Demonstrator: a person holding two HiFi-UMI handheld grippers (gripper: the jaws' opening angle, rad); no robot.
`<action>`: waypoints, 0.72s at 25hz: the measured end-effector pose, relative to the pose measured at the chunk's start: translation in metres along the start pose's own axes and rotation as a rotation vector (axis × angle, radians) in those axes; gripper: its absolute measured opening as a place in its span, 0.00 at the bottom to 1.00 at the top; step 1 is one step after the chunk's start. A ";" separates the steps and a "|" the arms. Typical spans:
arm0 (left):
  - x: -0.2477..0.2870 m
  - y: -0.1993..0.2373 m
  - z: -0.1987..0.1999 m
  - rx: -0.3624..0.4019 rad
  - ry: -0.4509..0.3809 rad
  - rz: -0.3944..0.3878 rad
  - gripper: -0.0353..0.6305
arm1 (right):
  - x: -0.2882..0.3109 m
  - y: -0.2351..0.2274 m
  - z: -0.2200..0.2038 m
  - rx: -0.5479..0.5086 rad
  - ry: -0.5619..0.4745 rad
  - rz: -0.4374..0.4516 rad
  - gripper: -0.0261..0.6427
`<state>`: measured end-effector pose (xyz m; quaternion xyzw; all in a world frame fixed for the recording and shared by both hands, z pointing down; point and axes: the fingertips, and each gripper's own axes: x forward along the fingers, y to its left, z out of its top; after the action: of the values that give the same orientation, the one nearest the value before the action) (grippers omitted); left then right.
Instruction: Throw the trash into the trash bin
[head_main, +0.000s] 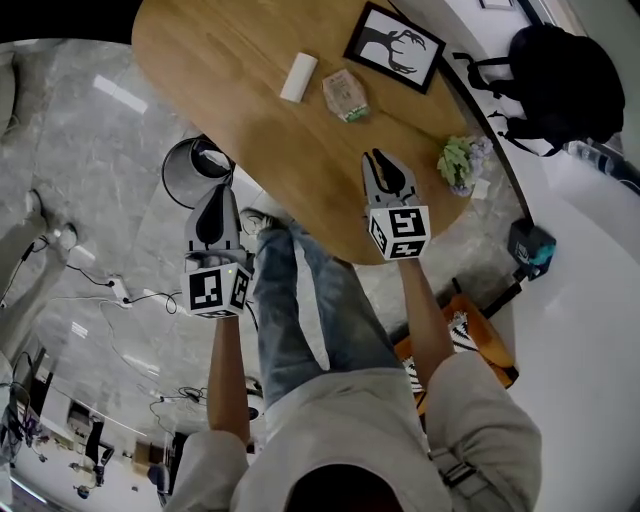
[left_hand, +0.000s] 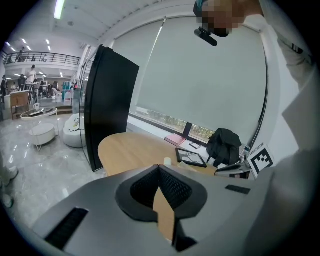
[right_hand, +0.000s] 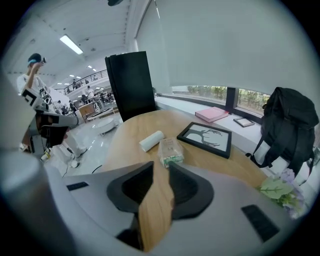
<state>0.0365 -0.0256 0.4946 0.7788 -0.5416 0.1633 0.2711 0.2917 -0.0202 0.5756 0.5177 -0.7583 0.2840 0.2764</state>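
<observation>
On the oval wooden table (head_main: 230, 70) lie a white paper roll (head_main: 298, 77) and a crumpled clear packet with green print (head_main: 345, 95); the right gripper view shows the roll (right_hand: 151, 140) and the packet (right_hand: 170, 151) just beyond the jaws. My right gripper (head_main: 383, 162) hovers over the table's near edge, short of the packet, its jaws parted by a narrow slit with nothing between them (right_hand: 161, 164). A black trash bin (head_main: 180, 170) stands on the floor left of the table. My left gripper (head_main: 213, 198) hangs by the bin's rim, shut and empty (left_hand: 159, 167).
A black-framed deer picture (head_main: 395, 45) lies at the table's far side, a flower bunch (head_main: 460, 160) at its right end. A black backpack (head_main: 560, 75) sits on the white ledge. Cables (head_main: 110, 290) trail over the marble floor. The person's legs stand between the grippers.
</observation>
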 end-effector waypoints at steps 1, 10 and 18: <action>0.000 -0.001 0.000 0.001 0.002 0.001 0.08 | 0.004 0.001 -0.005 -0.007 0.013 0.021 0.25; -0.003 0.003 -0.002 -0.001 0.008 0.009 0.08 | 0.034 -0.007 -0.033 -0.054 0.098 0.029 0.51; -0.008 0.009 -0.004 -0.012 0.008 0.023 0.08 | 0.076 -0.024 -0.025 -0.077 0.133 -0.015 0.53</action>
<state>0.0258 -0.0198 0.4956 0.7703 -0.5502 0.1662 0.2762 0.2938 -0.0573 0.6502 0.4924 -0.7448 0.2863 0.3478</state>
